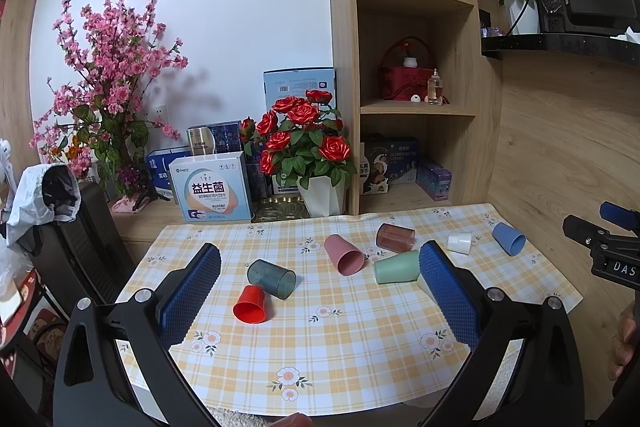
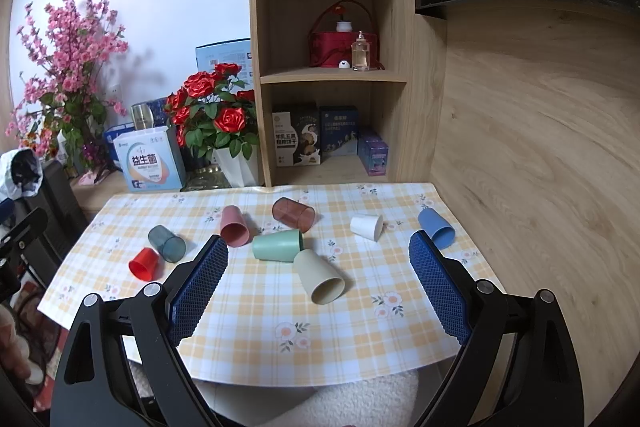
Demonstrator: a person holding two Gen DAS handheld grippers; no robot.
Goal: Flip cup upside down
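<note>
Several plastic cups lie on their sides on the checked tablecloth (image 1: 340,343): a red cup (image 1: 250,303), a smoky grey cup (image 1: 272,279), a pink cup (image 1: 344,254), a brown cup (image 1: 395,237), a green cup (image 1: 396,267), a white cup (image 1: 459,242) and a blue cup (image 1: 509,238). A beige cup (image 2: 320,277) lies nearest in the right wrist view. My left gripper (image 1: 320,257) is open and empty above the near table. My right gripper (image 2: 318,247) is open and empty, with the beige and green cup (image 2: 278,245) between its fingers in view.
A white pot of red roses (image 1: 308,147), boxes (image 1: 212,187) and a pink blossom plant (image 1: 116,67) stand behind the table. A wooden shelf unit (image 1: 412,67) rises at the back, a wood panel wall (image 2: 540,147) at the right. A black chair (image 1: 80,247) stands left.
</note>
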